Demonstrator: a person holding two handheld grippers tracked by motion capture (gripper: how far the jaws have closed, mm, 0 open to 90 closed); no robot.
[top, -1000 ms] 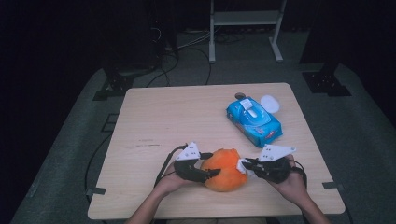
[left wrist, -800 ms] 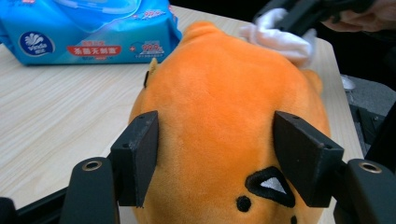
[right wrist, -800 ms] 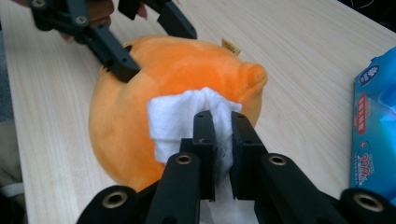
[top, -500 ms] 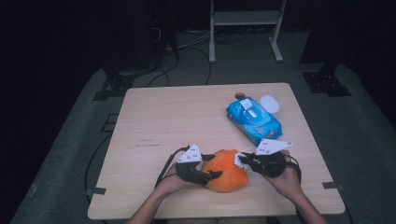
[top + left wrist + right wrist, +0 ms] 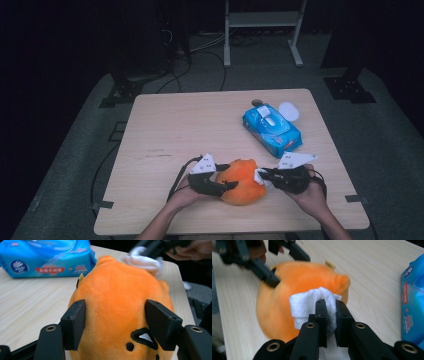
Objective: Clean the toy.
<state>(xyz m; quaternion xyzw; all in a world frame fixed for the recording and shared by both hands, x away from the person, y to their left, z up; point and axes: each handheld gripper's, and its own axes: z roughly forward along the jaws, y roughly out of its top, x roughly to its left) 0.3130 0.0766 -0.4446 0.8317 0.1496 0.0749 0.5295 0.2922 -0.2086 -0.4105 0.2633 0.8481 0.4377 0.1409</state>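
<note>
While the left gripper clamps the orange plush toy at the table's near edge, the right gripper pinches a folded white wipe against its top. Wiping looks underway, approx mid-job; rest of the plush left, I'd judge. Blue wipes pack sits further back, w/ red label; print too small to read.
</note>
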